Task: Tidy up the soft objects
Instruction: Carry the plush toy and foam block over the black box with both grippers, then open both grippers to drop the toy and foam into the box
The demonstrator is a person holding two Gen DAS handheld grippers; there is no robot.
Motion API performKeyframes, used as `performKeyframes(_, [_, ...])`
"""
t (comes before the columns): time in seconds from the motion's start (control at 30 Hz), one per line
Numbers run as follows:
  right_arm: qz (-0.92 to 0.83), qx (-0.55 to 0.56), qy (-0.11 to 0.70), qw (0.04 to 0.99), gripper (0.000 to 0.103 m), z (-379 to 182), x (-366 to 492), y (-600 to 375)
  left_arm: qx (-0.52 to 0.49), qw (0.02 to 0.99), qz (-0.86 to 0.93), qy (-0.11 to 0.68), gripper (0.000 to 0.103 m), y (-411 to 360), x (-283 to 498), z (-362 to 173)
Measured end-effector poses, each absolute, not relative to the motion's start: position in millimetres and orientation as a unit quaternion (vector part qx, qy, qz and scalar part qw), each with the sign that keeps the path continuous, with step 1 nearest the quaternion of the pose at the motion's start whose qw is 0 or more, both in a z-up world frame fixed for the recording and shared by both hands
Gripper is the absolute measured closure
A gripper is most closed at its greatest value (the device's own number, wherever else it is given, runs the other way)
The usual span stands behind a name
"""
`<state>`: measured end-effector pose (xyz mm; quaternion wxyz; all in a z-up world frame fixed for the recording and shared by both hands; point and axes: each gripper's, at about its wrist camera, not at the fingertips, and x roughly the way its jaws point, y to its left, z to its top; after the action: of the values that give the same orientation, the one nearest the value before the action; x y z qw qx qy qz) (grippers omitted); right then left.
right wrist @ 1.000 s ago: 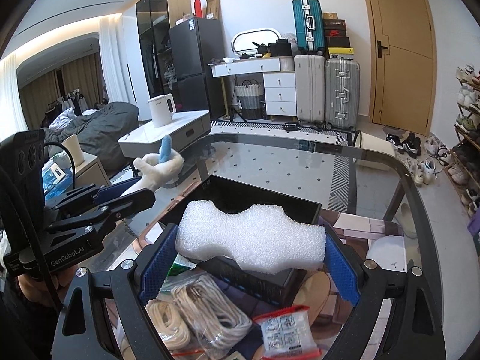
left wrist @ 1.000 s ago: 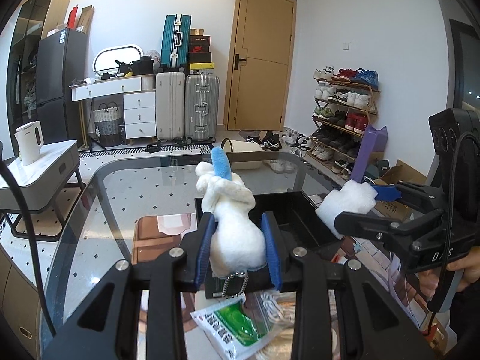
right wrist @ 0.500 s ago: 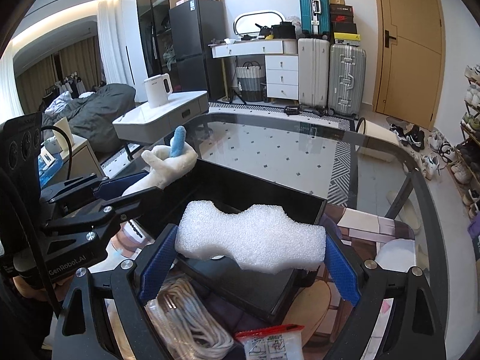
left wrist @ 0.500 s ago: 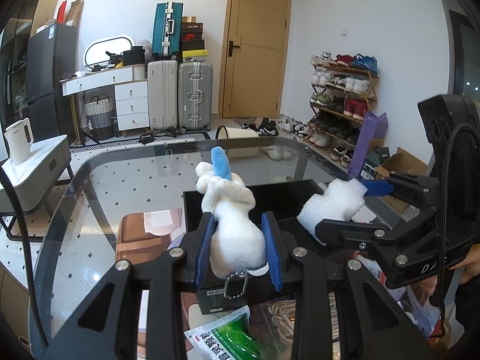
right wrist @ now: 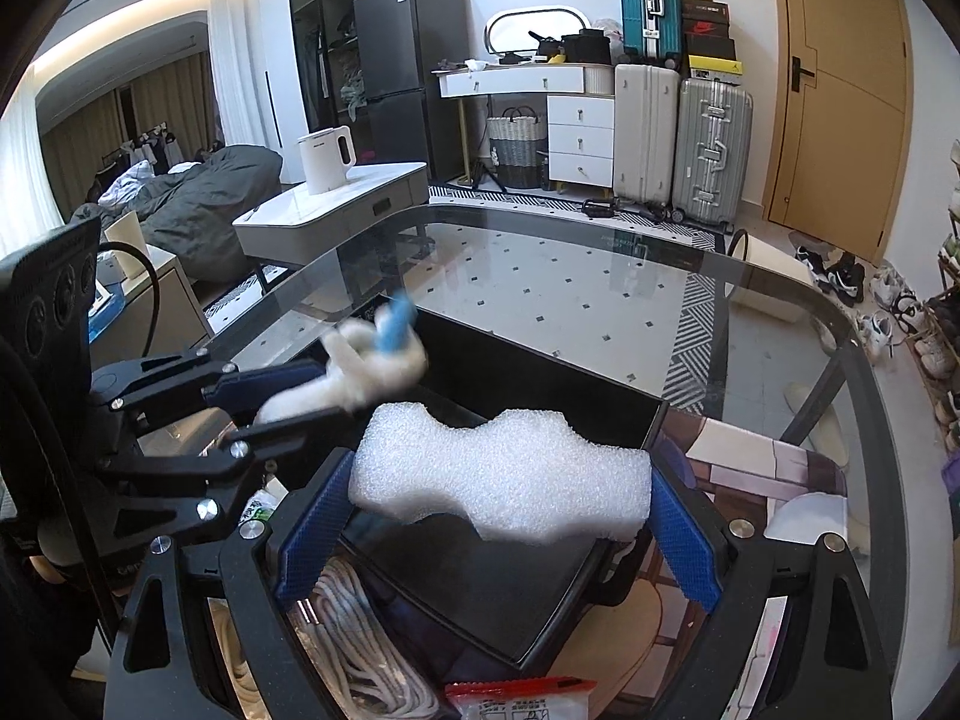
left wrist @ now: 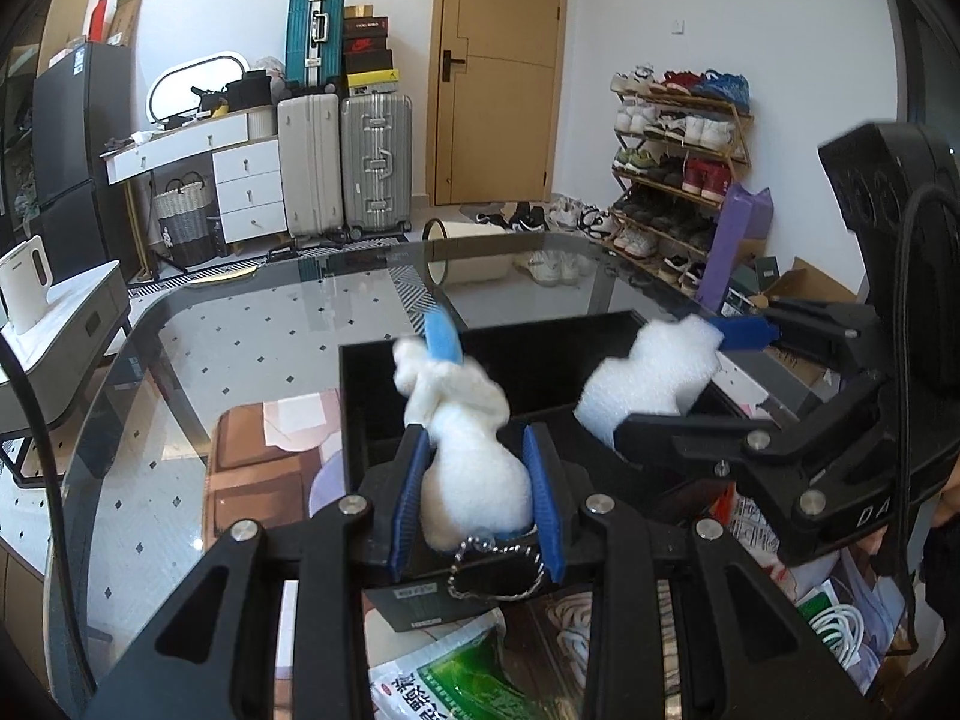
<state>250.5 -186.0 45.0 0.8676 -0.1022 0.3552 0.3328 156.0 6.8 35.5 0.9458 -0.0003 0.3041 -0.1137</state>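
Gripping a fluffy white plush toy point(left wrist: 477, 468) by its rounded body, the left gripper point(left wrist: 477, 495) has its ribbed blue pads nearly together, pressed into the soft pile on both sides. A blue strip point(left wrist: 443, 341) sticks up from the toy's knotted top, and a ball chain point(left wrist: 495, 564) hangs from its base. The toy hangs over the near left part of a black box point(left wrist: 360, 396), a rigid, straight-walled open tray standing on the glass table point(left wrist: 258, 336). That table has a smooth reflective top with rounded corners; the tiled floor shows through it.

To the right, the right gripper point(right wrist: 501, 510) has its jaws spread wide, clamped end to end on a white foam block point(right wrist: 504, 480). The block is coarse and grainy, with a wavy outline of bumps and hollows along top and bottom. It hangs over the box's near right part, clear of the dark floor below.

Along the table's near edge lie a coil of white cord point(right wrist: 360, 654), a glossy green packet point(left wrist: 462, 678) and a clear red-topped bag point(right wrist: 522, 699).
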Motion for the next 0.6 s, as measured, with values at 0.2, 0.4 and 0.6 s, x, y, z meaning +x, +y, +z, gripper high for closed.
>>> performKeyframes(0.2, [0.339, -0.110, 0.355, 0.864, 0.011, 43.6, 254.4, -184.8, 0.000, 0.942, -0.117, 0.314, 0.072, 5.8, 156.8, 34.3])
performKeyframes(0.4, [0.357, -0.114, 0.351, 0.858, 0.010, 43.9, 249.3, -179.4, -0.006, 0.939, -0.119, 0.321, 0.072, 4.3, 152.1, 35.3])
performKeyframes(0.6, [0.353, -0.113, 0.344, 0.863, 0.003, 45.6, 246.0, -180.8, -0.006, 0.941, -0.116, 0.319, 0.071, 4.2, 150.0, 35.8])
